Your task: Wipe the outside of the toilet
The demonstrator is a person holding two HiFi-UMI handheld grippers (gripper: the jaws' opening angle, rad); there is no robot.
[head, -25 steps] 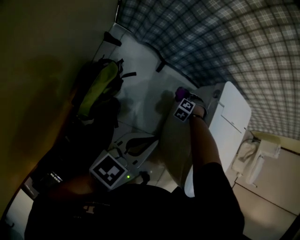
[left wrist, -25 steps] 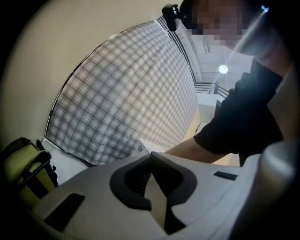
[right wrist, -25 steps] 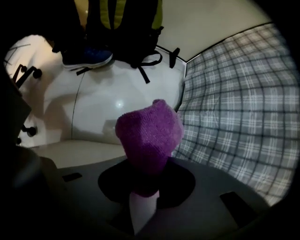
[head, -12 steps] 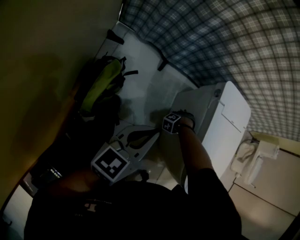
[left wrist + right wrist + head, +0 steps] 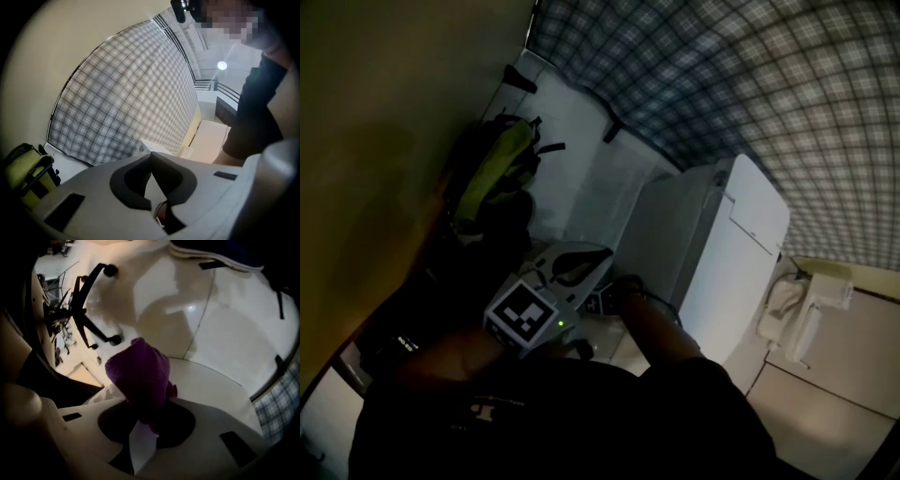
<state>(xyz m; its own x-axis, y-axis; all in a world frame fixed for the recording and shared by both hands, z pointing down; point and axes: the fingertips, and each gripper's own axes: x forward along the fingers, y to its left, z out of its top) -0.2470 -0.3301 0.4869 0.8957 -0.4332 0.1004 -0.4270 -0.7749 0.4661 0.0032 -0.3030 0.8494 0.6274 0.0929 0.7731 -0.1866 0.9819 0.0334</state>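
Purple terry cloth (image 5: 140, 376) is pinched in my right gripper (image 5: 143, 414), its bunched wad standing out past the jaws, low down beside the white toilet (image 5: 712, 253). The toilet's curved outer side lies just beyond the cloth, though I cannot tell whether the two touch. My left gripper (image 5: 150, 156) has its jaws pressed together on nothing and hangs apart from the bowl. To wipe well here, I judge I should lay the wad flat on the porcelain so that only cloth meets it, never my jaw tips, then draw it along the curve in overlapping strokes, gripping firmly so it cannot slip free.
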